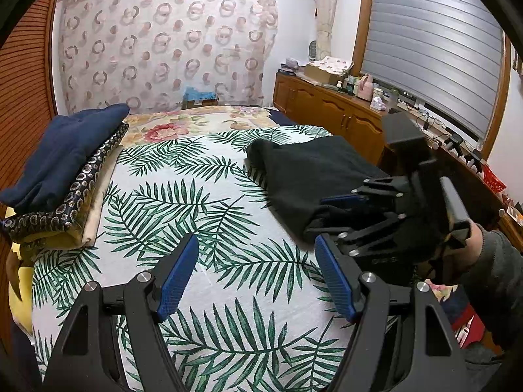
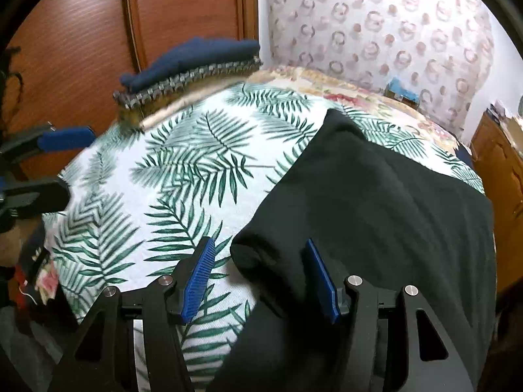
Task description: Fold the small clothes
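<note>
R gripper (image 2: 258, 277): jaws apart, blue pads (image 2: 199, 281) not pressing on anything. A rolled corner of the black garment (image 2: 376, 202) bulges up between them, nearer the right-hand pad; can't tell if that pad brushes the cloth. No squeeze visible. Left-hand pad sits over bare sheet.

L gripper (image 1: 258, 274): jaws wide, nothing between them, only the leaf-print sheet (image 1: 209, 215) below. The black garment (image 1: 313, 173) lies ahead and to the right of these jaws, well clear of both pads.

In the left wrist view the R gripper (image 1: 330, 215) shows side-on at the garment's near edge, one pad above the cloth fold, the other low by the sheet. A hand (image 1: 470, 245) in a dark sleeve (image 1: 500, 277) grips its handle.

Garment: spread roughly flat on the right side of the bed, far end reaching toward a floral bedcover (image 1: 183, 124) beyond the sheet, near corner bunched up by the R gripper.

Far left of the bed: stack of folded clothes (image 1: 65, 176), navy piece on top, dark patterned one under it, cream and yellow below. Apart from the black garment, sheet between them.

Behind: ring-pattern curtain (image 1: 163, 42). Right: wooden cabinet (image 1: 327, 111) w/ clutter on top, window blind (image 1: 434, 42) above.
</note>
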`<state>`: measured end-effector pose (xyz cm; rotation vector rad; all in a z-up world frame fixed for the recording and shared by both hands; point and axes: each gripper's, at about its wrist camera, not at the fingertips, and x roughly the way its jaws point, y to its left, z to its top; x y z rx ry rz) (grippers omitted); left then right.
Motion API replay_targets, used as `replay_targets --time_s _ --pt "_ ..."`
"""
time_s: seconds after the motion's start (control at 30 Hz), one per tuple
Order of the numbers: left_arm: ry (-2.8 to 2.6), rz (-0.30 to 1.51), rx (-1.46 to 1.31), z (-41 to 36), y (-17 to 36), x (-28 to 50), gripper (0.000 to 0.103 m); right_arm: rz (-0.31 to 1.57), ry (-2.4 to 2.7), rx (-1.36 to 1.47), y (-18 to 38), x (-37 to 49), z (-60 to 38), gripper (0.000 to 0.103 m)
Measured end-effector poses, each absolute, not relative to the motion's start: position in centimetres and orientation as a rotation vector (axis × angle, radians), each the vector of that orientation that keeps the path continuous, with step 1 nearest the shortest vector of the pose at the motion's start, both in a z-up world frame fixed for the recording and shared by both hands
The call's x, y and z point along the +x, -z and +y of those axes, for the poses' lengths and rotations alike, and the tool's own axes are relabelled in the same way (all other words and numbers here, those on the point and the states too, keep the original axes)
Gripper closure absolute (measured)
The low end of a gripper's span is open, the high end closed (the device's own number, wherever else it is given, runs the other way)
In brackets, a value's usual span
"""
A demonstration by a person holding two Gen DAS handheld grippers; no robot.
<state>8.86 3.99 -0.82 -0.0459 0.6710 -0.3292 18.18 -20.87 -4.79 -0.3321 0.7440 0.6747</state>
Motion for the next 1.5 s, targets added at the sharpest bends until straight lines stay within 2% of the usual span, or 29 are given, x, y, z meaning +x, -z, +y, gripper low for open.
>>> replay_targets --time_s 0.13,0.17,0.2,0.23,0.27,0.33,0.6,0.73,1.2,1.27,1.33,1.43,1.5 --pt "0.331 0.680 -0.050 4.1 1.2 9.0 0.029 0.767 -0.634 -0.389 5.7 18.9 -19.8 0.046" --pt "0.331 0.682 -0.050 4.1 1.2 9.0 0.029 0.766 -0.625 -0.403 5.8 19.0 -19.7 0.059" --pt "0.331 0.684 -0.050 4.0 1.3 9.0 0.029 0.762 -0.611 -0.419 5.9 19.0 -19.5 0.067" --pt "0.332 0.685 -0.049 4.0 1.4 9.0 0.029 0.755 -0.606 -0.421 5.8 19.1 -19.7 0.082" --pt "0.333 0.685 -0.049 4.0 1.5 8.9 0.029 0.748 -0.615 -0.399 5.3 19.1 -19.9 0.089" --pt "0.335 0.685 -0.047 4.0 1.5 8.9 0.029 0.724 -0.630 -0.351 4.1 18.6 -20.6 0.091" --pt "0.344 0.686 -0.046 3.5 1.7 8.8 0.029 0.624 -0.570 -0.164 -2.4 20.3 -27.9 0.092" --pt "0.349 0.693 -0.042 3.1 2.0 8.8 0.029 0.611 -0.469 -0.172 -4.1 22.6 -30.6 0.092" --pt "0.368 0.717 -0.030 2.0 2.8 9.0 0.029 0.724 -0.183 -0.208 -2.8 32.1 -31.3 0.092" --pt "0.372 0.719 -0.025 1.8 2.9 8.9 0.029 0.753 -0.140 -0.219 -1.9 32.9 -31.0 0.080" --pt "0.376 0.721 -0.022 1.6 3.0 8.9 0.029 0.747 -0.065 -0.238 -2.6 33.4 -30.5 0.079" --pt "0.381 0.724 -0.019 1.2 3.1 8.9 0.029 0.733 -0.011 -0.217 -3.3 32.9 -31.1 0.063" --pt "0.388 0.723 -0.020 0.9 3.2 8.9 0.029 0.723 -0.066 -0.164 -3.9 31.6 -31.8 0.064"
